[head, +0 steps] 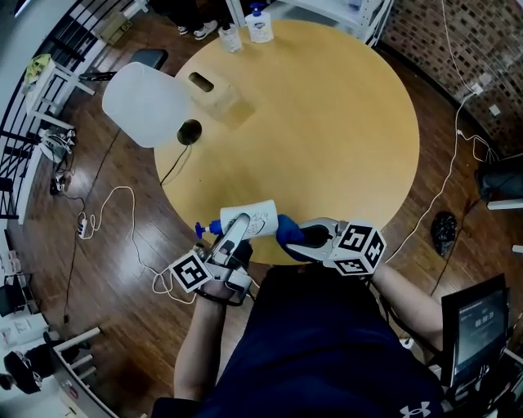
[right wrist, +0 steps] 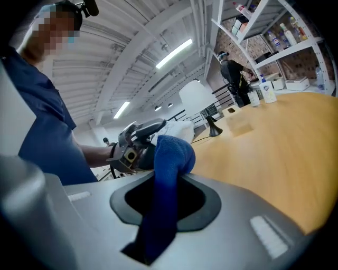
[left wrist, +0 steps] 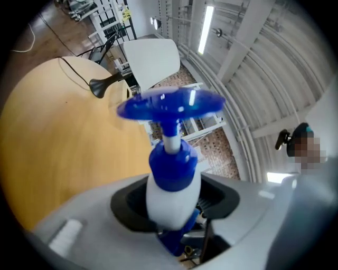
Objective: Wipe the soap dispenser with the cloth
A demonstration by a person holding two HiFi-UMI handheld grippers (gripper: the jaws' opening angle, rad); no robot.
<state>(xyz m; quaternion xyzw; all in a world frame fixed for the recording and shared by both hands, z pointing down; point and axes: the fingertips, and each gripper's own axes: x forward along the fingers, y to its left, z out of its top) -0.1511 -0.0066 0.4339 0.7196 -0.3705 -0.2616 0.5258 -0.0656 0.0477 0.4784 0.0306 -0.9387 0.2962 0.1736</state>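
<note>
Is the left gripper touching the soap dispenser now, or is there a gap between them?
Touching. The left gripper view shows the left gripper closed on the soap dispenser: the white body sits pressed between the jaws, with no gap.

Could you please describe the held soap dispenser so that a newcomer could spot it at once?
Start at the round wooden table and look to its near edge, by the person. There the left tool grips a white soap dispenser with a blue pump, a blue cloth beside its base. Unlike the two bottles standing at the far edge, it is held tipped on its side.
</note>
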